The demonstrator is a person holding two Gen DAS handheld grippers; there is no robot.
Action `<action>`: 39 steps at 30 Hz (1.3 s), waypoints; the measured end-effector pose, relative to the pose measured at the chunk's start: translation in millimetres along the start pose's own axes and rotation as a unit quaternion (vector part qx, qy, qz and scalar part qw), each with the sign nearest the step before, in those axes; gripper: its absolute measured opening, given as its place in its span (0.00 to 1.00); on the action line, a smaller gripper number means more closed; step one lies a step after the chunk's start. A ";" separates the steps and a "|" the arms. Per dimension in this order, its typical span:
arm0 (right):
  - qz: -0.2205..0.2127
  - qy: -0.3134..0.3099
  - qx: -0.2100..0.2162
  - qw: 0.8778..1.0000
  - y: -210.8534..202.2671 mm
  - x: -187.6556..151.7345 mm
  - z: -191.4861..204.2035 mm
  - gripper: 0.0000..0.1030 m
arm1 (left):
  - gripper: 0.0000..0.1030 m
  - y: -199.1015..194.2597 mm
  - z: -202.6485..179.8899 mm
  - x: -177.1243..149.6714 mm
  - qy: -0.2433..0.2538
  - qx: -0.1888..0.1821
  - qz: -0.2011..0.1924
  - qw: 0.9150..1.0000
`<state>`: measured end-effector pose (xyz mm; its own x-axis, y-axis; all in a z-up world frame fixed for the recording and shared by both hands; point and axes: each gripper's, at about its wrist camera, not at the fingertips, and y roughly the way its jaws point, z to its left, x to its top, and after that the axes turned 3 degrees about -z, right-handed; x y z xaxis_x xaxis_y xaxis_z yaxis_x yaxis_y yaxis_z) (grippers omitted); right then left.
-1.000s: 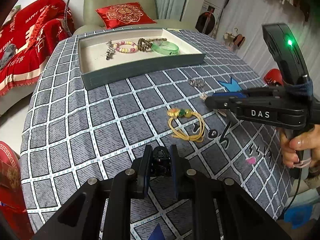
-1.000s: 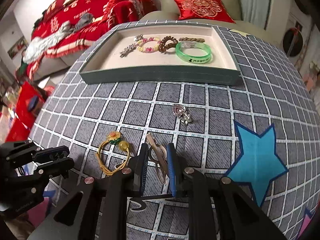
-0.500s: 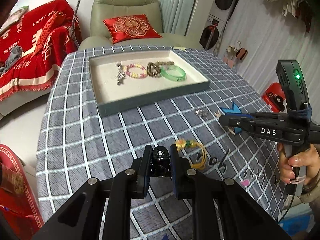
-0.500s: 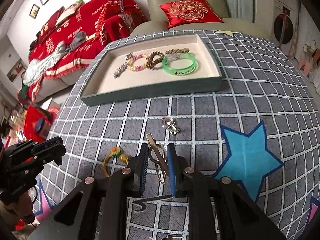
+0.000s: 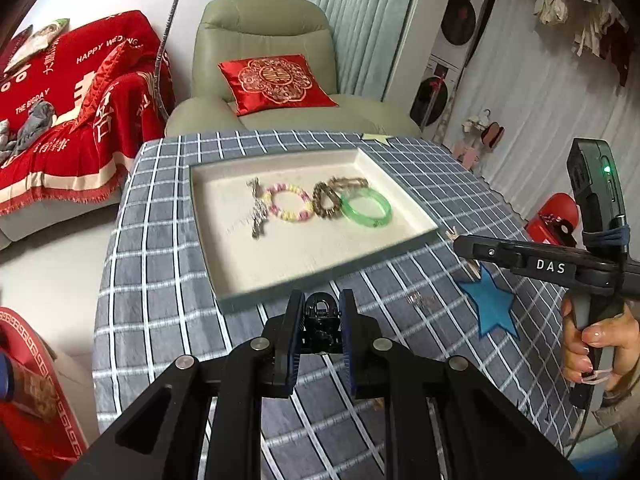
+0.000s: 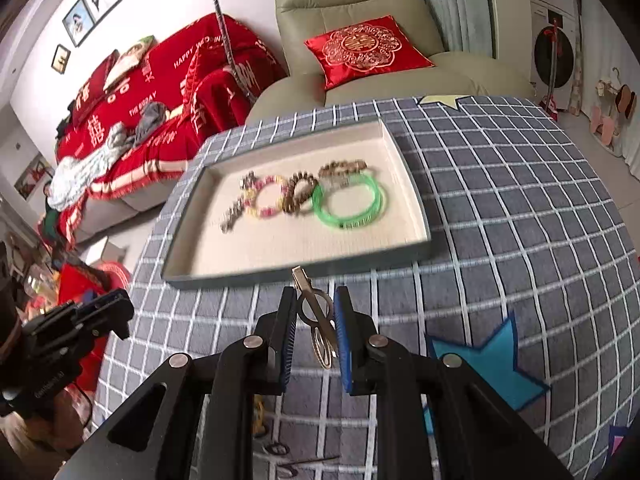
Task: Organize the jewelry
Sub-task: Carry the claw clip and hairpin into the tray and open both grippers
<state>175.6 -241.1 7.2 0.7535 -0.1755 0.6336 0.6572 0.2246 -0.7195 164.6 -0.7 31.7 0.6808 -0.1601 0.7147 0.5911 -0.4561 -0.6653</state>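
1. Left gripper (image 5: 319,330): jaws narrowed and clamped on a small black claw hair clip (image 5: 320,316), carried above the checked tablecloth (image 5: 160,300) just short of the tray's near rim.
2. Right gripper (image 6: 316,328): jaws narrowed on a slim metal hair clip (image 6: 316,312), whose pointed tip sticks out toward the tray; a hand (image 5: 592,344) grips its handle in the left wrist view.
3. Tray (image 6: 416,200): shallow, grey-walled with a cream lining, resting on the table.
4. Tray contents, in a row: a silver chain piece (image 5: 258,212), a pink and yellow bead bracelet (image 5: 290,204), brown bead bracelets (image 5: 326,200) and a green bangle (image 5: 366,208), neighbours touching or overlapping.
5. A small silver item (image 5: 422,300), blurred, lies on the tablecloth near a blue star patch (image 5: 492,304).
6. Background: a green armchair (image 6: 360,0) with a red cushion (image 6: 364,50).
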 end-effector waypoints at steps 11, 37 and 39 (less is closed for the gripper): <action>0.005 0.019 0.005 1.000 29.4 40.3 -1.8 0.20 | 0.32 34.3 17.1 42.9 -0.012 0.017 -0.006 1.000; 0.037 0.038 -0.030 0.998 121.8 75.6 -21.8 0.20 | 0.32 154.1 30.9 65.9 -0.018 0.059 0.070 0.996; 0.040 0.039 -0.034 0.998 127.6 74.2 -22.4 0.20 | 0.32 157.6 31.5 64.2 -0.015 0.063 0.073 0.995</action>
<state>315.7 -246.9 -44.0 0.8007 -0.2335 0.5517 0.5929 0.1761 -0.7858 315.1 -55.3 -34.1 0.7753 -0.1895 0.6025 0.5331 -0.3152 -0.7851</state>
